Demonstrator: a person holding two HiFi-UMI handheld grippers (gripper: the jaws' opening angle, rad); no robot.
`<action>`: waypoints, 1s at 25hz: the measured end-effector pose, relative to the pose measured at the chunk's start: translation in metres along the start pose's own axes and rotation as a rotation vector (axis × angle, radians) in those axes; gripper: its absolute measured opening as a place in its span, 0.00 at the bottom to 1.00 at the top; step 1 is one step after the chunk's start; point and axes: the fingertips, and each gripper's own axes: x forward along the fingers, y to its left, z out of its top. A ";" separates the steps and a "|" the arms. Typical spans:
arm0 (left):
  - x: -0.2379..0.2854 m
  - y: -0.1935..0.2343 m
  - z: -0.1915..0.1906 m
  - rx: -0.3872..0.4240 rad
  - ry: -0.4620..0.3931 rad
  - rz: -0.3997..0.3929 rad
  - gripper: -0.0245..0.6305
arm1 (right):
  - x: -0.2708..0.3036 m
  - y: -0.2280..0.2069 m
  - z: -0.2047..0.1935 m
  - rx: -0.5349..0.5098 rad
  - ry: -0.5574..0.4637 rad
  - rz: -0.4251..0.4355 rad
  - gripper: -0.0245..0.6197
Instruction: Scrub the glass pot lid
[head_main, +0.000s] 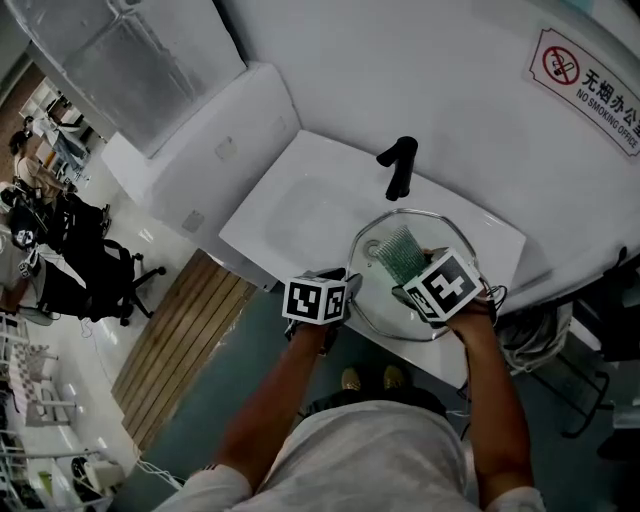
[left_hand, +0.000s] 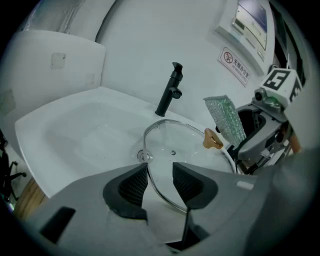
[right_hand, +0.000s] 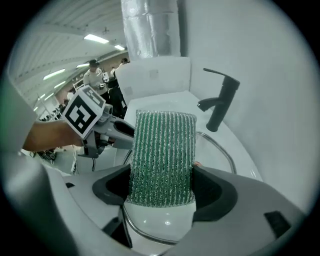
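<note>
The glass pot lid (head_main: 400, 300), with a metal rim and a gold knob (left_hand: 212, 141), lies in the white sink (head_main: 300, 210) near its front right. My left gripper (left_hand: 160, 184) is at the lid's front left edge. Its jaws stand a little apart, and the rim (left_hand: 156, 186) runs through the gap without either pad pressing on it. My right gripper (right_hand: 162, 186) is shut on a green scrub sponge (right_hand: 162, 155), which stands up above the lid's right side. The sponge (head_main: 400, 254) and the sponge (left_hand: 226, 119) also show over the glass in the other views.
A black faucet (head_main: 400, 166) stands at the back of the sink, just behind the lid. The drain (left_hand: 144, 156) sits beside the lid's left edge. A white wall with a no-smoking sign (head_main: 588, 88) rises behind. Wooden flooring (head_main: 185, 340) lies to the left.
</note>
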 end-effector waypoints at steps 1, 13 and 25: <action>0.000 0.000 0.000 -0.001 0.000 0.000 0.29 | -0.002 -0.006 -0.003 0.027 -0.009 0.015 0.58; 0.001 0.000 0.000 -0.009 0.007 0.007 0.29 | -0.007 -0.065 -0.048 0.374 -0.137 0.195 0.58; 0.000 0.000 0.001 -0.006 0.007 0.031 0.29 | -0.023 -0.068 -0.061 0.392 -0.213 0.181 0.58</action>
